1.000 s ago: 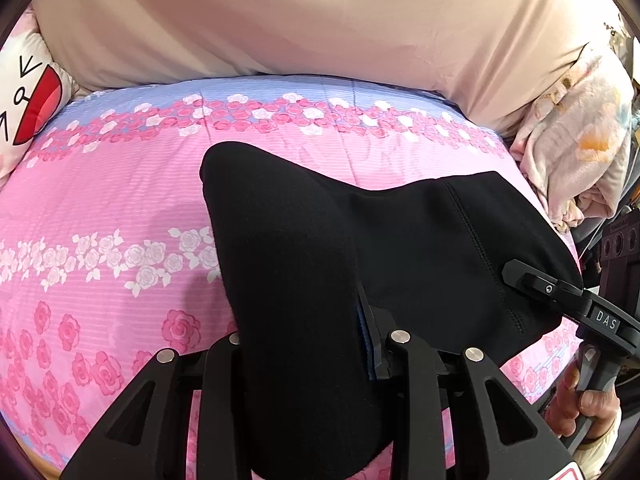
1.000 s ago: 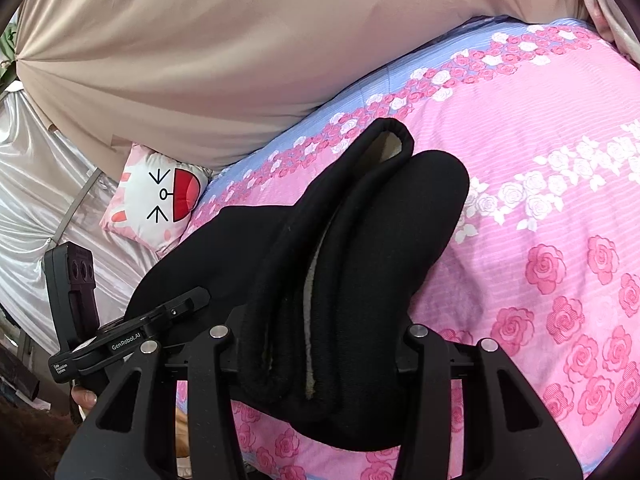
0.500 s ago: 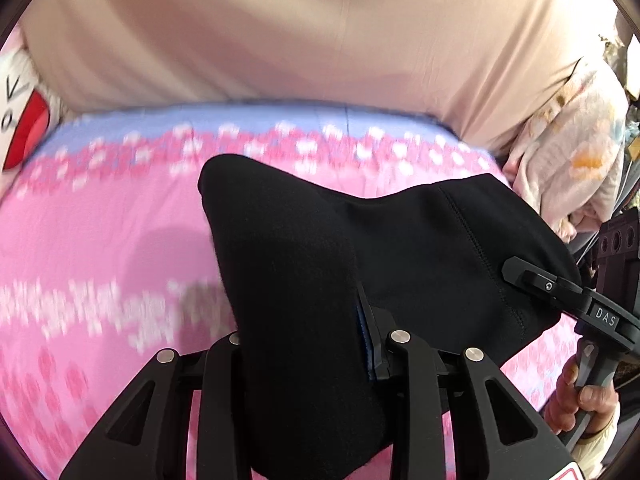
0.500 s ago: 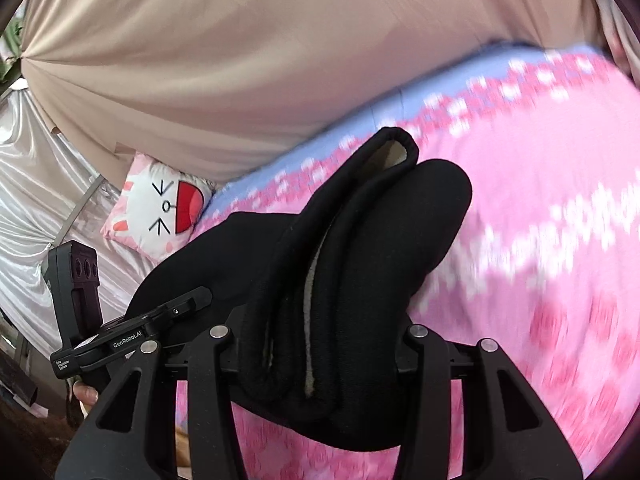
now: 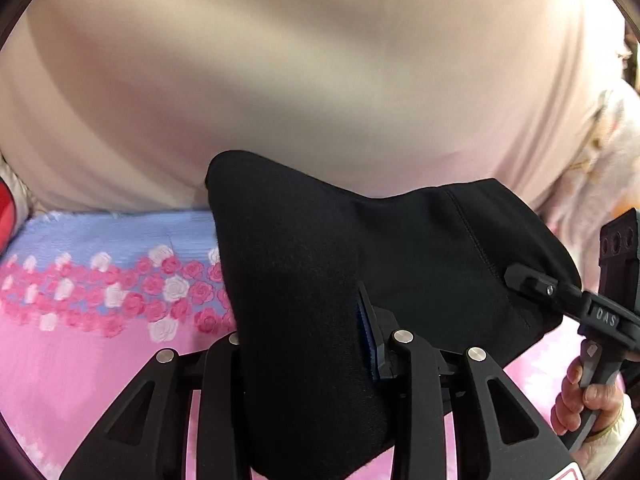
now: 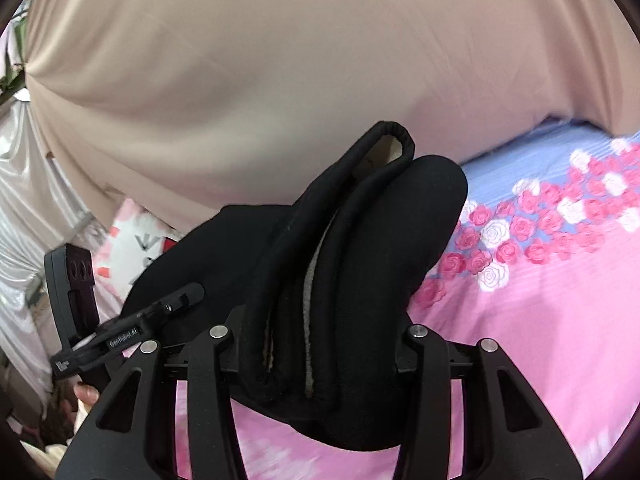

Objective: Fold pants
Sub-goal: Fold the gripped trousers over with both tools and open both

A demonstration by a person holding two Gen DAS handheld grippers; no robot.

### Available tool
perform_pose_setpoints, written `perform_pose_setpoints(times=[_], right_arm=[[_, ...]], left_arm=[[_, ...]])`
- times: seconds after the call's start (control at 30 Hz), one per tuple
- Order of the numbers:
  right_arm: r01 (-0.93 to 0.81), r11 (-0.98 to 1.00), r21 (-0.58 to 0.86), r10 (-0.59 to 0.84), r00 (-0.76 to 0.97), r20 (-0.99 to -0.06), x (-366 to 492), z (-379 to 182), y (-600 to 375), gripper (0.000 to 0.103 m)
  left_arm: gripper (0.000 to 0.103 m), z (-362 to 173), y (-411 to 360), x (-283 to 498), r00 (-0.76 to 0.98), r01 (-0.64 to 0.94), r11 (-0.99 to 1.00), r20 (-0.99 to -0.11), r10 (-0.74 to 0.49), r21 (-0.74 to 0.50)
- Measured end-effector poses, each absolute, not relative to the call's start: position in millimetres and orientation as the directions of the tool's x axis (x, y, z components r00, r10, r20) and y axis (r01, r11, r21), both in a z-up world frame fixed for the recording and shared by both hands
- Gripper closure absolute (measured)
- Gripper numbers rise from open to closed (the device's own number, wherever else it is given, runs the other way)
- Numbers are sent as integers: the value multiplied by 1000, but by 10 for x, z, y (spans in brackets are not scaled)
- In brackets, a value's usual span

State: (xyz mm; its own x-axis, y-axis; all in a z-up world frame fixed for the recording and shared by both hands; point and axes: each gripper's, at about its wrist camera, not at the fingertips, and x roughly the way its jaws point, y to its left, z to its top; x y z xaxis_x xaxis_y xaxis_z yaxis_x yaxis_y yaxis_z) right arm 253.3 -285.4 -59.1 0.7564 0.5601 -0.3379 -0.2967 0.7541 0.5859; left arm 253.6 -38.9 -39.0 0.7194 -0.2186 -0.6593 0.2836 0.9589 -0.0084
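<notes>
Black pants (image 5: 420, 264) with a pale fleece lining hang between my two grippers above a pink rose-print bed sheet (image 5: 80, 360). My left gripper (image 5: 308, 344) is shut on one folded end of the pants. My right gripper (image 6: 320, 344) is shut on the thick waistband end of the pants (image 6: 360, 216), whose lining shows in the folds. The right gripper also shows in the left wrist view (image 5: 536, 284), clamped on the far edge of the cloth. The left gripper shows in the right wrist view (image 6: 176, 300) at the pants' other end.
A beige cloth wall (image 5: 320, 60) rises behind the bed. A cartoon-face pillow (image 6: 136, 240) lies at the bed's left end. A pale floral blanket (image 5: 600, 152) is bunched at the right end. Silvery sheeting (image 6: 24, 200) hangs at far left.
Both grippers have lifted and tilted upward with the pants. The bed has dropped lower in both views and the beige wall fills more of each. The grips are unchanged.
</notes>
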Motion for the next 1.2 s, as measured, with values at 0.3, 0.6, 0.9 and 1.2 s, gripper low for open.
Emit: perform_pose_setpoints(times=[0.3,0.6,0.9,1.2], right_arm=[[-98,691,716,498,783,-374,2595,-1234,-3349,16],[-269,782,563,512,792,-333,1884,-824,-2724,52],[-188,724,664,565,713,-414,2443,-1663,-2652,103],[-180,802,569,471,776,-420,2074,-1300,-2307,94]], left_arm=[[13,-1025,9,2698,690,54,998,-723,-23,20],[14,-499,262,2094,725,-10,999,-688,-21,-40],[5,-1237,-249,2368,619,19,988,-778,108,152],[10,-845,-205,2080,639,-26,982,-753,158,185]])
